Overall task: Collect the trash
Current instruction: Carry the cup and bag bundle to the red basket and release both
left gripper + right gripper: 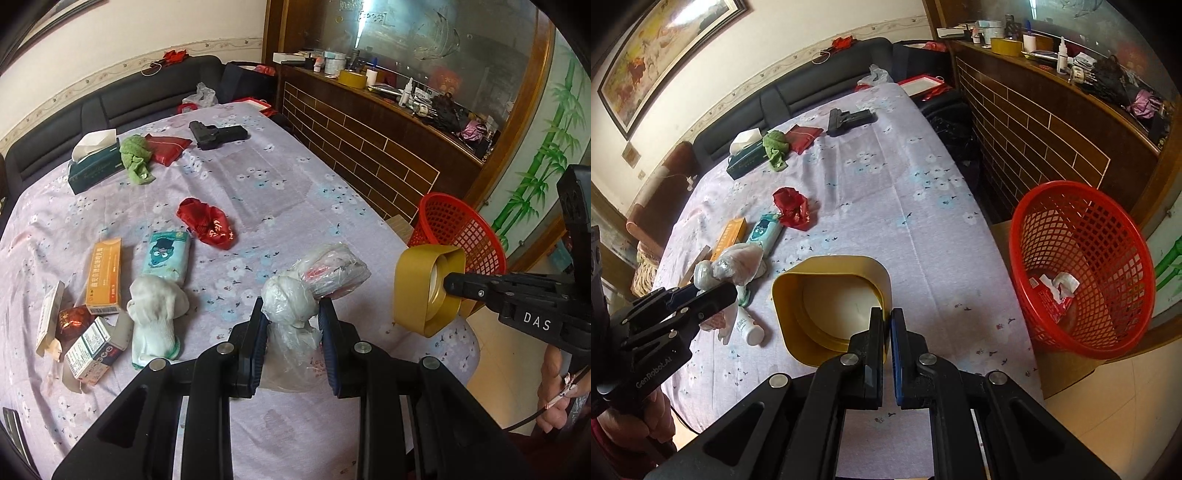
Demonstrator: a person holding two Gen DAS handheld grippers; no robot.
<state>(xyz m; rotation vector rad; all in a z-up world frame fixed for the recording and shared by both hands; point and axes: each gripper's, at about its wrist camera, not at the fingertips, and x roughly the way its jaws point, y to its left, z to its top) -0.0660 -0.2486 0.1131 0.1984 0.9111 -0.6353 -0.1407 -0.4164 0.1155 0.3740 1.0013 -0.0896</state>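
My left gripper [290, 314] is shut on a crumpled white plastic bag [286, 306] and holds it over the flowered tablecloth [277, 177]; the bag also shows in the right wrist view [735, 266]. My right gripper [886, 321] is shut on the rim of a gold square tin [831, 299], seen from the side in the left wrist view [424, 288], near the table's right edge. A red mesh basket [1082, 266] stands to the right of the table with some paper trash [1056, 291] in it.
On the table lie a red crumpled wrapper [207, 225], a wipes pack [168, 254], an orange box [105, 275], a white sock [155, 321], small medicine boxes [90, 350], a tissue box [96, 162], a green cloth [136, 157] and a black toy pistol [216, 134]. A wooden counter [369, 147] is behind.
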